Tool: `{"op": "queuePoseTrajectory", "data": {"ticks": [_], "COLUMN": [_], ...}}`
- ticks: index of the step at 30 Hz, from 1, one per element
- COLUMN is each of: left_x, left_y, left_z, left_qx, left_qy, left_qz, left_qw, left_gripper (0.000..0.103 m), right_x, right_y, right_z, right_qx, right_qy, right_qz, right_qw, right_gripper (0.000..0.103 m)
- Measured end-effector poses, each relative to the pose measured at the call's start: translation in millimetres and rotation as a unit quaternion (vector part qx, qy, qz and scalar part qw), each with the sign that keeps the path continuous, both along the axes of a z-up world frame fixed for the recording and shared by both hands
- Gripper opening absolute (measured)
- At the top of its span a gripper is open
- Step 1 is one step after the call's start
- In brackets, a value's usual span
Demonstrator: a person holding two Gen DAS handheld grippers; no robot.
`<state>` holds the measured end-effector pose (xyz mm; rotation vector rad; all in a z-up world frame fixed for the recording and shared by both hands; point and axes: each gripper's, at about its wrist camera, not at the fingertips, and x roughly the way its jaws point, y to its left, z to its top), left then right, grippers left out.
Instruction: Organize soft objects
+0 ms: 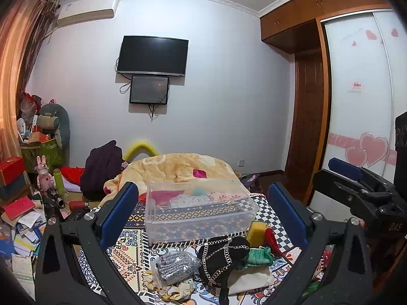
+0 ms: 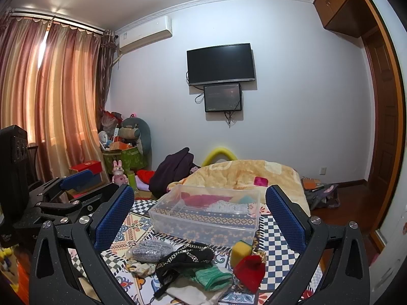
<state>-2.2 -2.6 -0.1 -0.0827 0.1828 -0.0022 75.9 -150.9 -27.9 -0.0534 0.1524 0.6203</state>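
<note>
A clear plastic bin (image 1: 198, 211) (image 2: 208, 216) stands on the patterned bedspread (image 1: 127, 254) (image 2: 132, 228). In front of it lies a pile of soft items: a grey knit piece in a bag (image 1: 175, 267) (image 2: 151, 250), a black cloth with chains (image 1: 221, 256) (image 2: 183, 256), a green knit piece (image 1: 258, 256) (image 2: 213, 277), a yellow sponge (image 1: 255, 232) (image 2: 240, 250), a red item (image 1: 271, 236) (image 2: 249, 269) and a white cloth (image 1: 251, 279) (image 2: 188, 292). My left gripper (image 1: 203, 211) is open above the pile. My right gripper (image 2: 201, 216) is open too, to the left one's right; it shows in the left wrist view (image 1: 356, 183).
A yellow blanket (image 1: 178, 167) (image 2: 244, 175) lies behind the bin. A dark garment (image 1: 101, 167) (image 2: 175, 170) lies at the bed's far left. Boxes, papers and toys (image 1: 25, 190) clutter the left side. A wardrobe (image 1: 356, 89) and door (image 2: 386, 127) stand at right.
</note>
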Motion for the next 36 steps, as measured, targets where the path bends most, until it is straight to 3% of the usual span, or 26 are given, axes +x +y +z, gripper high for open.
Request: {"op": "queuePoseTrajectory", "data": {"ticks": [29,36], "left_x": [-2,14], "left_y": [3,11], "left_z": [-1,-15], "left_qx": [-0.004,-0.007], "left_qy": [-0.004,0.024], "left_qz": [0.002,0.014], "left_qw": [1.0000,0.9996], "left_gripper": [0.103,0.103], "right_x": [0,10], "right_y": [0,0], "right_z": [0,-8], "right_qx": [0.004,-0.003], "right_qy": [-0.002,0.013], "right_qz": [-0.002,-0.015], "right_qw": [1.000,1.000], "right_gripper": [0.103,0.103]}}
